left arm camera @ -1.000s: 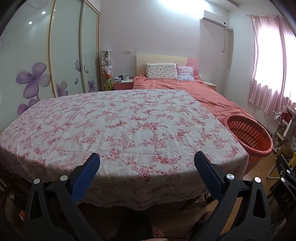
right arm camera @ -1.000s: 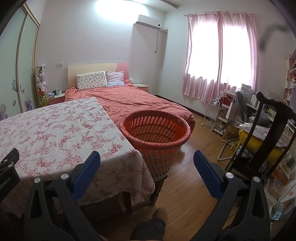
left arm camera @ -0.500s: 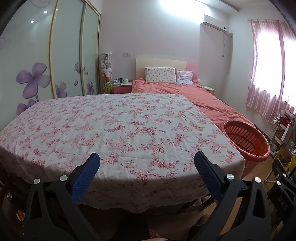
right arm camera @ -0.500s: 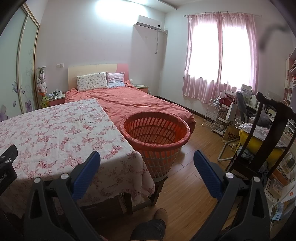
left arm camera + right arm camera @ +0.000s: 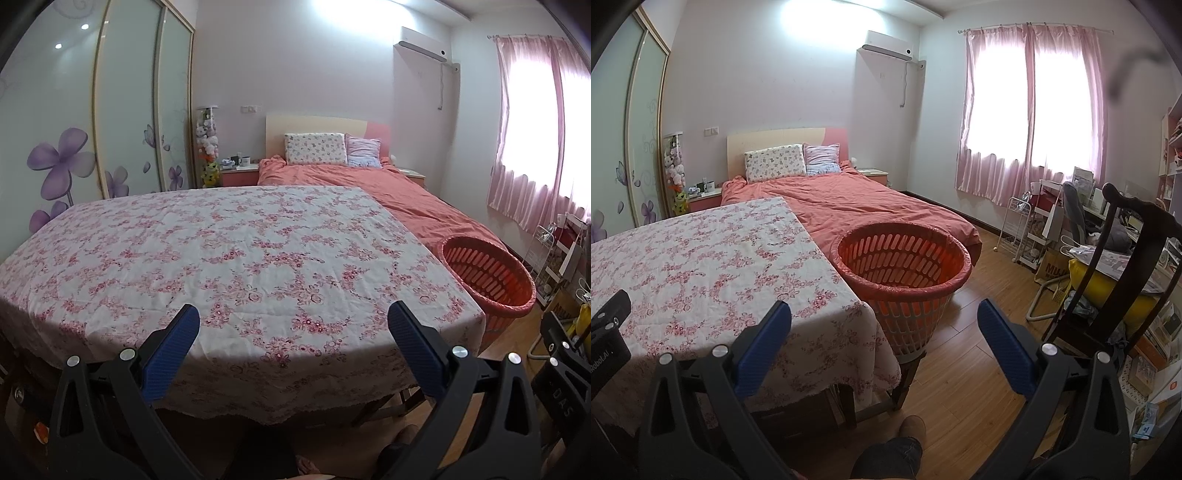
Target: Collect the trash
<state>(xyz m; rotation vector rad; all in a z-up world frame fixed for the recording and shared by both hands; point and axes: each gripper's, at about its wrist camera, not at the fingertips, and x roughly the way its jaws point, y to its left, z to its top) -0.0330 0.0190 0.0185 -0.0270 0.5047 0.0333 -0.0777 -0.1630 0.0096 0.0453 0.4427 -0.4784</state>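
A table under a pink floral cloth fills the left wrist view; I see no trash on it. An orange slotted basket lined with a pink bag stands on a low stool at the table's right end, also seen as the basket in the left wrist view. My left gripper is open over the table's near edge, nothing between its blue pads. My right gripper is open too, held in front of the basket and the table corner.
A bed with an orange cover lies behind the table. A dark wooden chair with a yellow cushion and a cluttered rack stand at the right. A wardrobe with glass doors lines the left wall. A person's shoe rests on the wooden floor.
Both views have drawn back and tilted slightly: the table and basket sit a bit lower in frame. Both grippers remain open and empty.
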